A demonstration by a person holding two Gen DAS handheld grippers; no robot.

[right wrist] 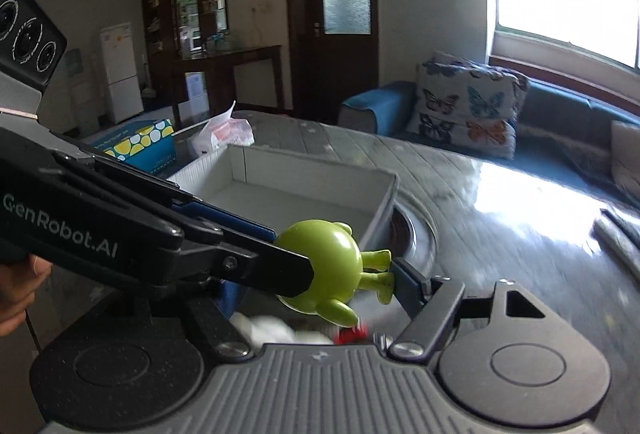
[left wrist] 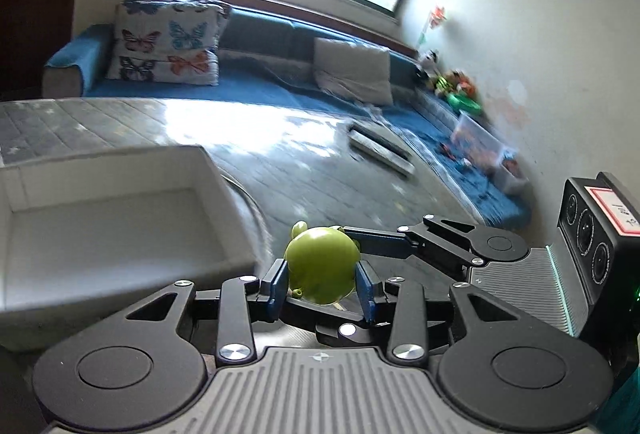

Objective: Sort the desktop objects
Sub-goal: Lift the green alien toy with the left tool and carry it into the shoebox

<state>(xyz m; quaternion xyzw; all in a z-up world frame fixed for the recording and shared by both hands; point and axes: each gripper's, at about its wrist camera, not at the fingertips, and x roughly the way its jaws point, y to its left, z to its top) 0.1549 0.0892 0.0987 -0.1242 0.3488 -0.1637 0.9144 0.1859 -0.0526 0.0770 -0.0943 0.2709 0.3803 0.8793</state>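
Holding one green figurine [left wrist: 322, 266] clamped in the left tool [left wrist: 322, 288] at lower centre, right tool [right wrist: 394, 274] touching its legs, grip unclear; next: carry into white box [left wrist: 120, 218], release.

Surface: grey, glossy quilt-patterned tabletop [left wrist: 168, 121], glare at centre.
White shallow rectangular cardboard box [right wrist: 312, 189]: on tabletop, open.
Flat grey oblong object [left wrist: 380, 149]: near far edge, blurred.
Round inset ring [right wrist: 416, 230]: beside box.
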